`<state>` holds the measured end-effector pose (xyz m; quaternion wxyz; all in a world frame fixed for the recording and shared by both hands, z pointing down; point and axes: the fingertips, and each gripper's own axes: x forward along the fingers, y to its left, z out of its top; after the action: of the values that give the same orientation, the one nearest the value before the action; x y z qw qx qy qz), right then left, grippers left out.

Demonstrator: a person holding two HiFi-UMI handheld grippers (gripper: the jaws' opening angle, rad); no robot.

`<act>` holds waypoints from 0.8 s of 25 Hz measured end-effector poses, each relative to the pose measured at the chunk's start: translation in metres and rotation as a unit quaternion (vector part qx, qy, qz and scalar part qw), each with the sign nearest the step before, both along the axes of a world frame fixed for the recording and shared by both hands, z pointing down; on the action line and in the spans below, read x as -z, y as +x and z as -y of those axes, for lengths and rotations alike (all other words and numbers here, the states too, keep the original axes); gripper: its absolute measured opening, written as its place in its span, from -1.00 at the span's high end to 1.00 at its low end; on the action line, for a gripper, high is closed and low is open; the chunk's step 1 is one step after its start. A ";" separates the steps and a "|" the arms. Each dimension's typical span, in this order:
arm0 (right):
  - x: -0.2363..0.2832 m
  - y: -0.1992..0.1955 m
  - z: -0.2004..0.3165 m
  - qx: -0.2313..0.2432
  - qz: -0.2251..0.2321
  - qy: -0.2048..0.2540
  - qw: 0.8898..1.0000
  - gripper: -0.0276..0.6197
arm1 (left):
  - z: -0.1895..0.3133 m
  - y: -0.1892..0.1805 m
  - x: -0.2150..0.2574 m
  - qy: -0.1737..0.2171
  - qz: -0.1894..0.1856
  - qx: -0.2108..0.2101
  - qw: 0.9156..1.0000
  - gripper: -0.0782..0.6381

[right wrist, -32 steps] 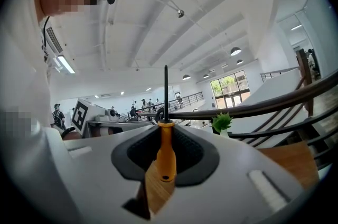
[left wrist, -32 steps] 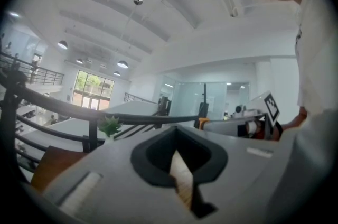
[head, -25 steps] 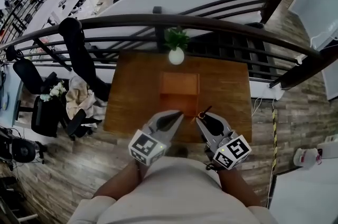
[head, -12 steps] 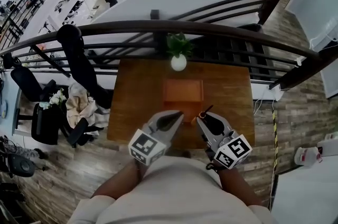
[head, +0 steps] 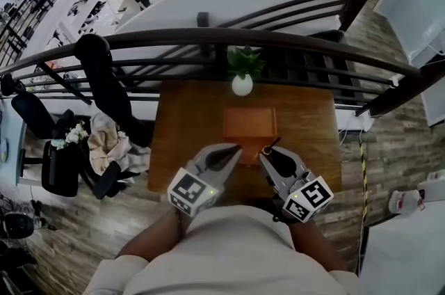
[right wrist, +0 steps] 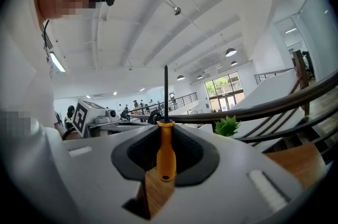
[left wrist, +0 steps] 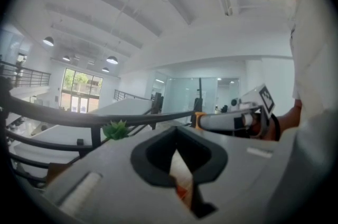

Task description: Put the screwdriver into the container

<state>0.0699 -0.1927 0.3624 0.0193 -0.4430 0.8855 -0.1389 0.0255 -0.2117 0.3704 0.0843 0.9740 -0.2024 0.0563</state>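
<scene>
Right gripper view: right gripper [head: 267, 152] fingers pinching the screwdriver [right wrist: 167, 151] near the container [head: 250, 125]; left gripper [head: 237, 147] fingers pressed together.

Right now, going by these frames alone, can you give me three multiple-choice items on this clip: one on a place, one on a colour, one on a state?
1. Where does the potted plant stand?
A. On the table, at its far edge beyond the container
B. Inside the container
C. On the floor

2. What colour is the handle of the screwdriver?
A. Blue
B. Green
C. Orange

3. What state is the right gripper in?
A. Fingers apart and empty
B. Fingers shut on the screwdriver
C. Lying on the table

Answers:
1 A: the head view shows the plant on the wood past the container.
2 C: the right gripper view shows an orange handle with a dark shaft.
3 B: that view shows the handle clamped between the fingers.
</scene>
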 end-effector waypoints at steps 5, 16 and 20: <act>-0.015 0.003 0.007 -0.004 -0.002 -0.022 1.000 0.68 | 0.006 0.001 -0.013 -0.016 0.001 -0.007 1.000 0.77; -0.050 0.028 0.044 0.008 -0.006 -0.058 0.998 0.68 | 0.045 0.013 -0.055 -0.046 0.021 0.014 0.999 0.77; -0.069 0.037 0.059 0.015 -0.010 -0.075 0.997 0.68 | 0.058 0.018 -0.070 -0.058 0.028 0.023 0.998 0.77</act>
<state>0.1066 -0.2516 0.4313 -0.0249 -0.4312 0.8794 -0.2003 0.0434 -0.2698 0.4402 0.1360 0.9607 -0.2231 0.0933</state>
